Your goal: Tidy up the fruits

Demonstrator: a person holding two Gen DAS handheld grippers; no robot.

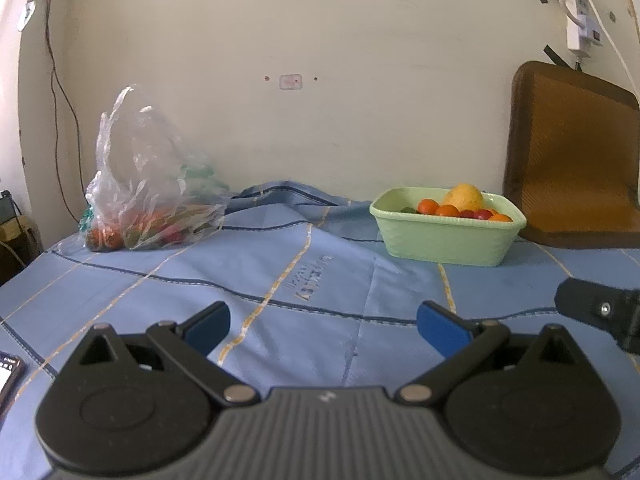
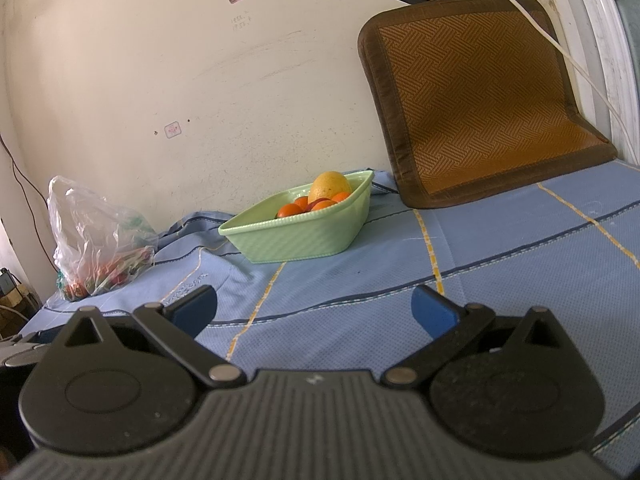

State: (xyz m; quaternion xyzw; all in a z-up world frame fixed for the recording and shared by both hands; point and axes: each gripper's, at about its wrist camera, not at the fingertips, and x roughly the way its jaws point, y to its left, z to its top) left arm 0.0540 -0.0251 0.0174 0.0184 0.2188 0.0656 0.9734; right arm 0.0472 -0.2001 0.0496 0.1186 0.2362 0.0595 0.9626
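A pale green basin (image 1: 444, 240) stands on the blue cloth at the back right. It holds a yellow mango (image 1: 464, 196), several small oranges (image 1: 429, 206) and red fruits. The basin also shows in the right wrist view (image 2: 296, 236) with the mango (image 2: 330, 185). A clear plastic bag (image 1: 148, 184) with red and green produce lies at the back left, and shows in the right wrist view (image 2: 100, 236). My left gripper (image 1: 323, 328) is open and empty, low over the cloth. My right gripper (image 2: 314, 312) is open and empty; part of it shows at the left view's right edge (image 1: 600, 312).
A brown woven mat (image 2: 480, 100) leans against the wall at the back right, right of the basin. A white cable (image 2: 560, 52) hangs over it. A phone (image 1: 8, 376) lies at the cloth's left edge. The cloth (image 1: 320, 264) is rumpled near the wall.
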